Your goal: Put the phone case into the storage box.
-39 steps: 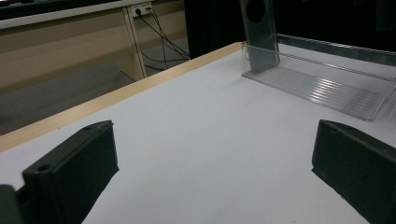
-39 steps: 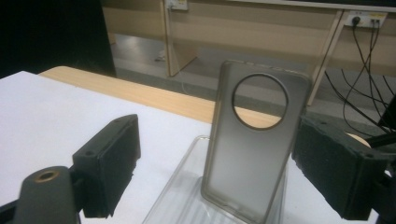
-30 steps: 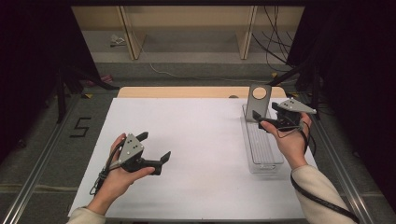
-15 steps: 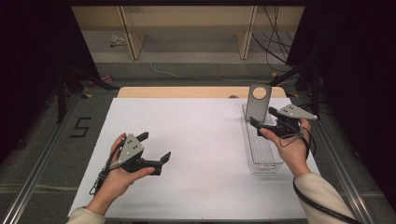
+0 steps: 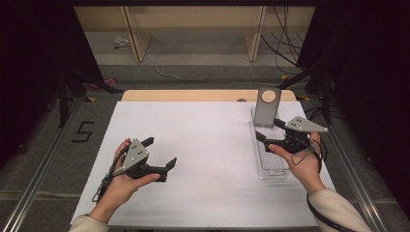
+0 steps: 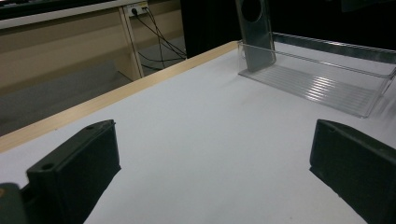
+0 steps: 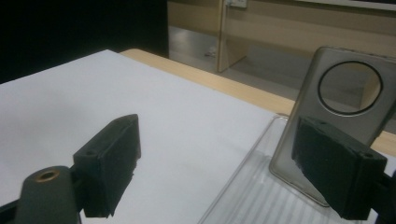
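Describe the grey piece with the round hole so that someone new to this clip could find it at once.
Start at the white table and go to its far right side, where a clear plastic tray lies lengthwise. The grey phone case stands upright at the tray's far end, beyond the right gripper. It is the one opaque upright thing there, with a large round cut-out near its top.

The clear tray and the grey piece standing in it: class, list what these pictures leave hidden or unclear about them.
- High view: the right gripper and its hand cover part of the clear tray.
- Right gripper view: a jaw hides the lower right of the grey piece; the frame's edge cuts the tray off.
- Left gripper view: the top edge cuts the piece's top.
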